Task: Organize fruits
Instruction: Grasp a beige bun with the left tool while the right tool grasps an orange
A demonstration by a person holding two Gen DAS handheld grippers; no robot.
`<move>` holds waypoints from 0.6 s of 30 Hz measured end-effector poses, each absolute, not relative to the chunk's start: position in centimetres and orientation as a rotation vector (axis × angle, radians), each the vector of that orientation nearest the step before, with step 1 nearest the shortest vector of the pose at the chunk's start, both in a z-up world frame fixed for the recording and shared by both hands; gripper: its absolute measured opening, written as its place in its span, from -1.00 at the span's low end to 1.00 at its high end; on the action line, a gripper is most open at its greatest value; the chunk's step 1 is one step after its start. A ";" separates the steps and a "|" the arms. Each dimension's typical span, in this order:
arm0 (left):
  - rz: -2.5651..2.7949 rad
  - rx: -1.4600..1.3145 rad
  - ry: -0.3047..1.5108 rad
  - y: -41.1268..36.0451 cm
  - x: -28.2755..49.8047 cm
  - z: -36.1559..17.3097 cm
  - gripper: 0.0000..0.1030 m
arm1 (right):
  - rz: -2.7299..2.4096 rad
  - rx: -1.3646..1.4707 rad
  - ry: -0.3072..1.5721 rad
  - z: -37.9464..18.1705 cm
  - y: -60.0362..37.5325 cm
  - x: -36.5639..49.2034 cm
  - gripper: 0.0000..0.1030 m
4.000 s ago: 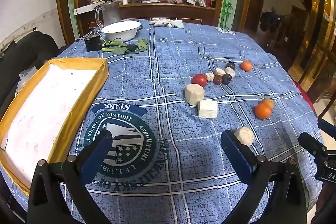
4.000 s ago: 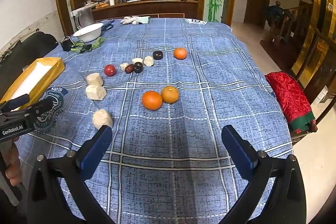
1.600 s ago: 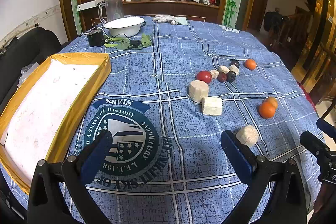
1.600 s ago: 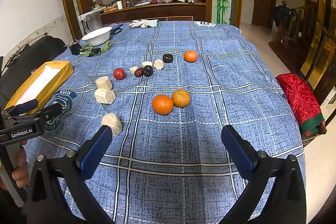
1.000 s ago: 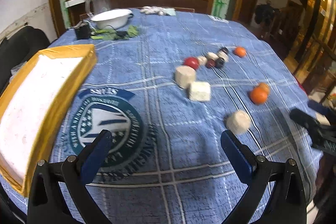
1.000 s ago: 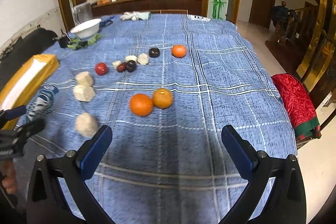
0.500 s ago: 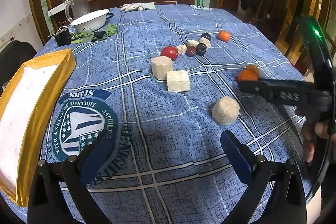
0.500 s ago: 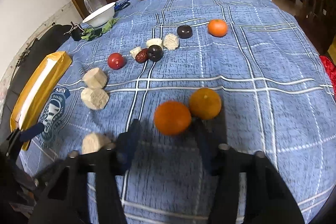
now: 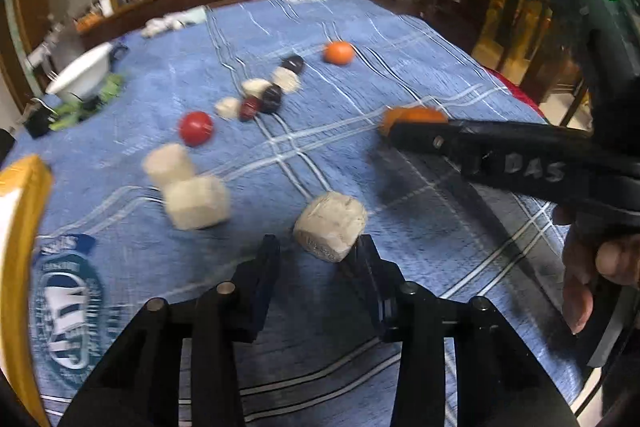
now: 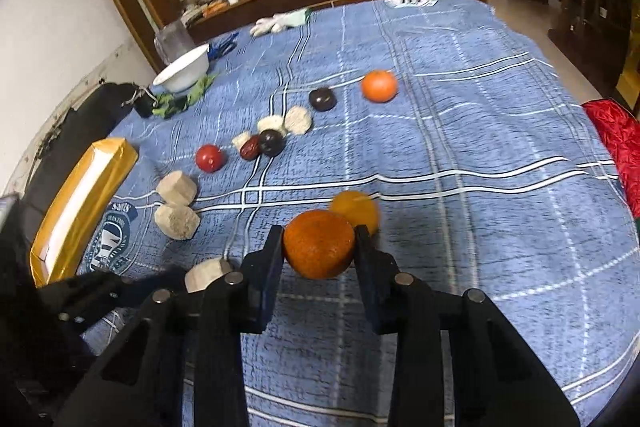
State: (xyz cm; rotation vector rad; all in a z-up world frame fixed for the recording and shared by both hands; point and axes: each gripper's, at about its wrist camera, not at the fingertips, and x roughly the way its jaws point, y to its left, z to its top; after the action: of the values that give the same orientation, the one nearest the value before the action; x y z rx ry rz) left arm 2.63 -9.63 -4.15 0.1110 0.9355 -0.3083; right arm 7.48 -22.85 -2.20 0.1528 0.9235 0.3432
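Right now the right gripper [image 10: 319, 243] is clamped on an orange [image 10: 319, 243], both blue-padded fingers pressed against its sides; whether the fruit is lifted clear of the blue plaid tablecloth [image 10: 480, 131] cannot be told. Just behind it, touching or nearly so, lies a second, yellower orange [image 10: 356, 211], blurred. A third orange [image 10: 379, 85] sits well apart, farther up the table, with a dark round fruit [image 10: 321, 99] beside it.

Meanwhile the left gripper [image 9: 316, 253] has its jaws partly closed around a pale, rough-cut chunk [image 9: 330, 225]. The right-hand finger appears to touch the chunk, while a small gap shows on the other side, so a firm hold cannot be confirmed. Two more pale chunks [image 9: 196, 201] lie touching each other to the left, near a red fruit [image 9: 195, 128]. Beyond it a cluster of small pale pieces and dark fruits [image 9: 262, 99] is bunched together. A yellow-rimmed tray [image 10: 86, 199] rests at the table's left edge, and a white bowl [image 10: 183, 69] stands far back.
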 end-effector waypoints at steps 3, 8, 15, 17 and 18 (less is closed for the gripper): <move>-0.308 0.122 0.946 -10.2 2.7 -4.8 -0.27 | 0.340 0.169 0.907 -1.8 -23.5 7.0 -0.30; -0.319 0.080 0.966 -9.9 3.3 -4.5 -0.30 | 0.332 0.199 0.894 -1.5 -24.5 6.5 -0.30; -0.302 0.079 0.945 -10.3 3.9 -4.4 -0.35 | 0.337 0.217 0.887 -1.6 -24.9 6.1 -0.30; -0.293 0.059 0.934 -9.8 3.9 -4.1 -0.35 | 0.342 0.218 0.890 -1.7 -24.8 6.0 -0.30; -0.289 0.048 0.922 -9.4 3.7 -3.7 -0.36 | 0.345 0.215 0.890 -1.7 -24.6 5.9 -0.30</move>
State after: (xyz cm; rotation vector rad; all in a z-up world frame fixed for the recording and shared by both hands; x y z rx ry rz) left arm 3.71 -9.37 -3.74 0.0476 0.9218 -0.2890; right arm 5.90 -24.61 -1.72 0.2149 0.8903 0.3454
